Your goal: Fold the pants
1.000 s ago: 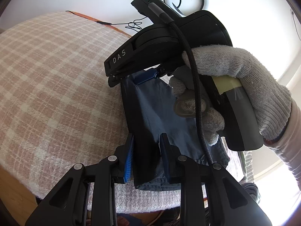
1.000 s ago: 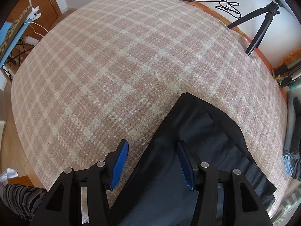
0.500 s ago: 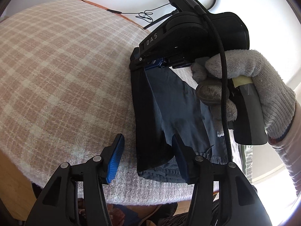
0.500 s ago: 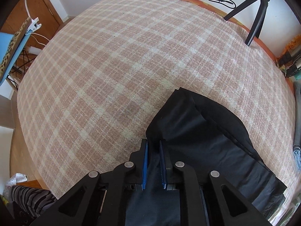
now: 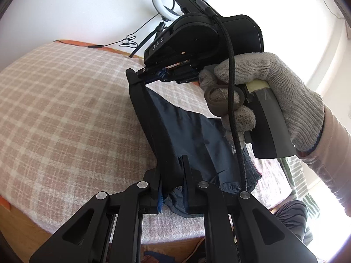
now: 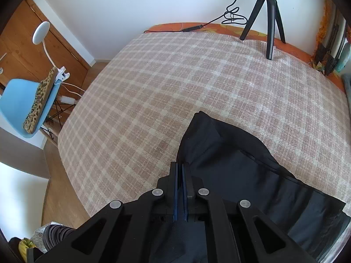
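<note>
Dark navy pants (image 5: 188, 135) hang stretched between both grippers above a pink checked blanket (image 5: 65, 114). My left gripper (image 5: 172, 171) is shut on the near edge of the pants. The right gripper (image 5: 164, 74), held by a gloved hand (image 5: 274, 92), pinches the far corner and lifts it. In the right wrist view my right gripper (image 6: 181, 175) is shut on the pants (image 6: 241, 171), which drape to the right over the blanket (image 6: 175, 83).
A black tripod (image 6: 269, 15) stands at the far edge of the bed with a cable (image 6: 197, 26) beside it. A ring light (image 5: 175, 2) is against the wall. A blue chair (image 6: 24, 105) and white lamp (image 6: 41, 32) are left of the bed.
My left gripper went from shut to open and has shut on the pants edge again. My right gripper closed on the pants. Both lifted the fabric off the blanket.
</note>
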A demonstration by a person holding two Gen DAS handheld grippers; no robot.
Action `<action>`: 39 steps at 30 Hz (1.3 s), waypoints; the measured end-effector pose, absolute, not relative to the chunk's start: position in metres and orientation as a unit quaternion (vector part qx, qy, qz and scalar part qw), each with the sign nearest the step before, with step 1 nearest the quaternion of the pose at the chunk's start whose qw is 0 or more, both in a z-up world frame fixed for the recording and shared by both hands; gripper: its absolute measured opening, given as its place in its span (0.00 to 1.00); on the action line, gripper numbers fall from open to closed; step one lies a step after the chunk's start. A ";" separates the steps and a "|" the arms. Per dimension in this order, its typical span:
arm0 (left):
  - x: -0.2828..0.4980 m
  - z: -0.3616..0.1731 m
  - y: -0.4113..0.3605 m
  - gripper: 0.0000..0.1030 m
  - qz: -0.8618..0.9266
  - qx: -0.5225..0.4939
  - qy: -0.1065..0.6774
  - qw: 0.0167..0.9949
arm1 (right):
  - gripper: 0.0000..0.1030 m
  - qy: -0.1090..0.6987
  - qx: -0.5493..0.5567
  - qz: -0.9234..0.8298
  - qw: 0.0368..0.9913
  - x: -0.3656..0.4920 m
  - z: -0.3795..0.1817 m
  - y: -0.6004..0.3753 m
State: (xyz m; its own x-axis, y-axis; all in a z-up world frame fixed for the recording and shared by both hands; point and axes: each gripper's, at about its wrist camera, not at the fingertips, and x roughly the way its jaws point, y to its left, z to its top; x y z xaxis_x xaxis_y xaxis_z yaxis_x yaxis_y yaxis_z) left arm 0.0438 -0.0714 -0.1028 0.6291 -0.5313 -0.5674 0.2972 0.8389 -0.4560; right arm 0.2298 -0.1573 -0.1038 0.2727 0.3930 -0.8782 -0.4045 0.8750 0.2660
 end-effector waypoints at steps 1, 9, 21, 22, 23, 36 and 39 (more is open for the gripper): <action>0.043 -0.098 -0.076 0.11 -0.239 -0.156 0.358 0.889 | 0.01 0.544 0.001 0.252 0.800 0.228 -0.100 -0.161; 0.042 -0.073 -0.119 0.11 -0.291 -0.115 0.337 0.888 | 0.01 0.503 0.057 0.261 0.822 0.217 -0.059 -0.214; 0.037 -0.078 -0.208 0.11 -0.372 -0.064 0.356 0.855 | 0.01 0.468 0.133 0.193 0.852 0.186 -0.051 -0.356; 0.035 -0.079 -0.214 0.11 -0.377 -0.060 0.359 0.852 | 0.01 0.468 0.139 0.185 0.853 0.184 -0.054 -0.369; 0.035 -0.081 -0.221 0.11 -0.381 -0.057 0.362 0.849 | 0.01 0.468 0.145 0.177 0.854 0.181 -0.058 -0.380; 0.033 -0.109 -0.293 0.11 -0.413 -0.020 0.394 0.821 | 0.01 0.487 0.213 0.099 0.841 0.171 -0.127 -0.487; 0.031 -0.113 -0.302 0.11 -0.415 -0.012 0.399 0.817 | 0.01 0.491 0.216 0.093 0.839 0.172 -0.138 -0.496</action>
State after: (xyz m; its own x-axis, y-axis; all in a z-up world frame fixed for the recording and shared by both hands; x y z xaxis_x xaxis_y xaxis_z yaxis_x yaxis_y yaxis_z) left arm 0.0306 -0.3020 -0.1133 0.3367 -0.6876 -0.6433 0.6687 0.6556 -0.3508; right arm 0.1722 -0.4960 -0.1382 0.5013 0.3680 -0.7831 0.0559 0.8894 0.4538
